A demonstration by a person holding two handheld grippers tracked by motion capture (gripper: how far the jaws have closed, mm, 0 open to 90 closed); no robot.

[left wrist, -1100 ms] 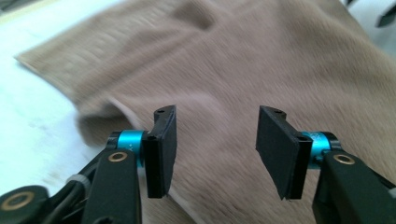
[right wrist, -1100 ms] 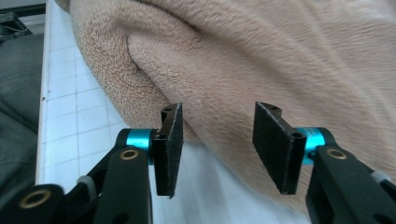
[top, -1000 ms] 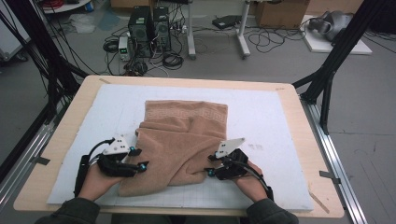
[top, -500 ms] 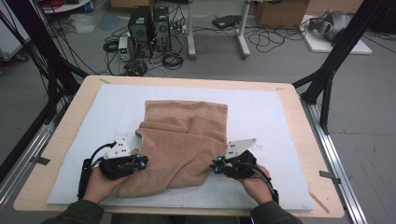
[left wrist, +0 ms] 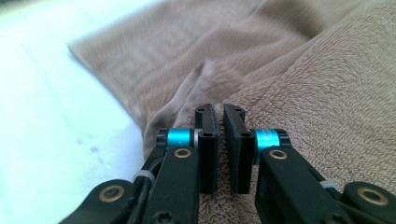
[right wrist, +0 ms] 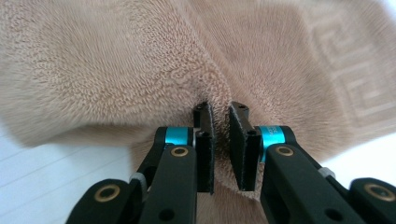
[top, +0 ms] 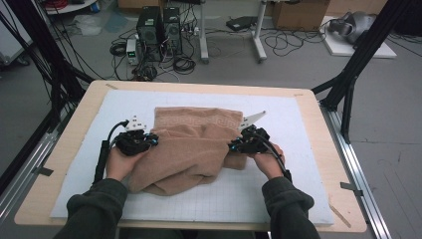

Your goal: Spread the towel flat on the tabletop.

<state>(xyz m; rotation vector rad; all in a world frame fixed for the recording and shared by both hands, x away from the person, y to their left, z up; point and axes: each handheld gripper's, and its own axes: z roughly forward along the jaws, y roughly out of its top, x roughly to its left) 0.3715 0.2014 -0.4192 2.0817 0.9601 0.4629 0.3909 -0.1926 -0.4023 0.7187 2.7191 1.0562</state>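
Tan towel (top: pixel 191 144) lying mid-table on the white gridded mat (top: pixel 298 189), which covers the wooden table (top: pixel 328 124). Far portion flat, its woven key-pattern border (top: pixel 196 115) facing up near the far edge. Near portion lifted and bunched into a thick fold, carried partway over the flat part; loose rounded edge sagging toward the person's side.

Left claw (top: pixel 152 142) at the towel's left edge, held in the left hand (top: pixel 119 162). In the left gripper view, left claw (left wrist: pixel 219 140) clenched on the towel (left wrist: pixel 303 93): jaws nearly together, a thin ridge of terry cloth pinched between the pads, fabric puckered just beyond the tips. Patterned border (left wrist: pixel 154 51) visible further off, white mat (left wrist: pixel 46 116) to the left.

Right claw (top: pixel 234 146) at the towel's right edge, held in the right hand (top: pixel 266 162), grey three-cornered plate (top: pixel 253 118) tilted up above it. In the right gripper view, right claw (right wrist: pixel 220 140) likewise clenched on the towel (right wrist: pixel 116 60): jaws close-set, cloth gathered into a crease between the pads. Key pattern (right wrist: pixel 345 60) at upper right, mat (right wrist: pixel 56 177) at lower left.

Both claws roughly level with one another, well apart, one at each side of the raised fold. Dark green sleeves (top: pixel 94 209) entering from the near edge.
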